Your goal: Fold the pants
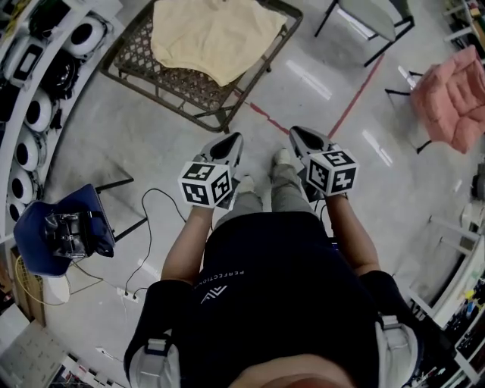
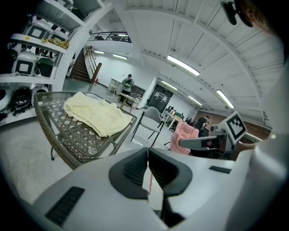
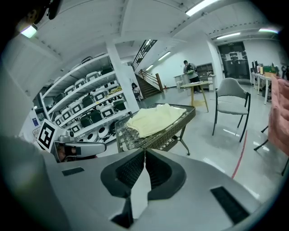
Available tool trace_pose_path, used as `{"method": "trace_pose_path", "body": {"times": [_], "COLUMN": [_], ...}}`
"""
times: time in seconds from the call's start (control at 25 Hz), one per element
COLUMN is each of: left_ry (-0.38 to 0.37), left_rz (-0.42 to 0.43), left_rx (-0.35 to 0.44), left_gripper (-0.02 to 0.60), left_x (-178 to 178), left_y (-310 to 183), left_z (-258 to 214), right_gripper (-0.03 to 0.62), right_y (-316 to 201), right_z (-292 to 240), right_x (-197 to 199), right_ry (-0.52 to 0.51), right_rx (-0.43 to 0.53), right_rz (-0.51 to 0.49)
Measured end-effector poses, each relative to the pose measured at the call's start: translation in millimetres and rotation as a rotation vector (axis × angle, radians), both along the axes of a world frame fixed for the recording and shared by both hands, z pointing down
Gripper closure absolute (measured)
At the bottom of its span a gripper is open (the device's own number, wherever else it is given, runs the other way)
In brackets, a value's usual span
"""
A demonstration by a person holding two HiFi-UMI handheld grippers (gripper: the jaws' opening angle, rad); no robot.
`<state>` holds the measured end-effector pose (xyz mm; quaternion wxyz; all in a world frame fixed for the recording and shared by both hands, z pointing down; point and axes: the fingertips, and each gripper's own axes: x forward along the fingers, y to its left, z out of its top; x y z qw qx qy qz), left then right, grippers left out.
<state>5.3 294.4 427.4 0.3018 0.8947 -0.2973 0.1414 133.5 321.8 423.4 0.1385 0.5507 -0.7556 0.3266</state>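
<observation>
Grey floor (image 1: 114,151), white shelving (image 3: 88,101), perhaps a staircase (image 3: 149,82).

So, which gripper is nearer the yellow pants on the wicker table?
Left. The left gripper is just short of the table holding the pants; the right gripper is farther off, to its right.

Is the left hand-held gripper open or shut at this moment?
Shut: the left hand-held gripper has its jaws pressed together, with nothing between them.

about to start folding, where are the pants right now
The pale yellow pants lie on the lattice table at the top left of the head view, ahead of the left tool, with the grey chair to their right.
</observation>
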Motion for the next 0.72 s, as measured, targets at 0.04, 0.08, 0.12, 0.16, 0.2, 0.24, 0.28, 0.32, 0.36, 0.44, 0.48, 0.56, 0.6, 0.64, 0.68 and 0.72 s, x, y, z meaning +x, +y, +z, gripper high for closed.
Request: {"method": "trace_pose_path", "body": {"times": [0.04, 0.08, 0.12, 0.16, 0.2, 0.24, 0.28, 0.32, 0.36, 0.44, 0.48, 0.56, 0.6, 0.64, 0.68, 0.72], "left_ry": [-0.004, -0.008, -0.015, -0.024, -0.032, -0.039, -0.046, -0.054, -0.063, -0.079, -0.083, -0.085, -0.088, -0.093, -0.098, -0.104], "left_rz": [-0.008, -0.017, -0.024, -0.031, -0.036, -0.041, -0.045, -0.048, -0.051, -0.064, -0.074, -0.093, -0.102, -0.112, -0.123, -0.135], "left_rx": [0.003, 0.006, 0.01, 0.012, 0.014, 0.015, 0.016, 0.018, 0.02, 0.019, 0.016, 0.01, 0.009, 0.009, 0.008, 0.006], "left_gripper": [0.569, 0.569, 0.568, 0.569, 0.569, 0.569, 0.569, 0.569, 0.569, 0.569, 0.569, 0.569, 0.569, 0.569, 0.569, 0.569], "left_x": [1, 3, 5, 7, 9, 13, 18, 23, 29, 40, 46, 61, 68, 74, 80, 84], "left_y": [-5, -10, -15, -19, -23, -27, -30, -33, -38, -49, -55, -64, -69, -74, -79, -83], "left_z": [0, -1, 0, 0, 1, 1, 2, 3, 4, 5, 5, 5, 5, 6, 7, 7], "right_gripper": [0.556, 0.556, 0.556, 0.556, 0.556, 0.556, 0.556, 0.556, 0.556, 0.556, 0.556, 0.556, 0.556, 0.556, 0.556, 0.556], "right_y": [-7, -14, -21, -29, -35, -41, -47, -53, -59, -73, -79, -90, -95, -101, -107, -112], "right_z": [0, -1, -2, -2, -3, -3, -3, -3, -4, -4, -4, -2, -2, 0, 1, 3], "right_x": [3, 5, 9, 12, 15, 20, 26, 32, 37, 47, 52, 64, 70, 76, 81, 85], "right_ry": [-0.002, -0.005, -0.009, -0.011, -0.013, -0.013, -0.013, -0.013, -0.015, -0.021, -0.024, -0.029, -0.032, -0.035, -0.039, -0.044], "right_rx": [0.003, 0.008, 0.013, 0.019, 0.023, 0.025, 0.026, 0.027, 0.028, 0.027, 0.024, 0.018, 0.015, 0.013, 0.011, 0.009], "right_rz": [-0.007, -0.016, -0.026, -0.037, -0.049, -0.061, -0.072, -0.083, -0.095, -0.121, -0.136, -0.165, -0.179, -0.191, -0.203, -0.216]}}
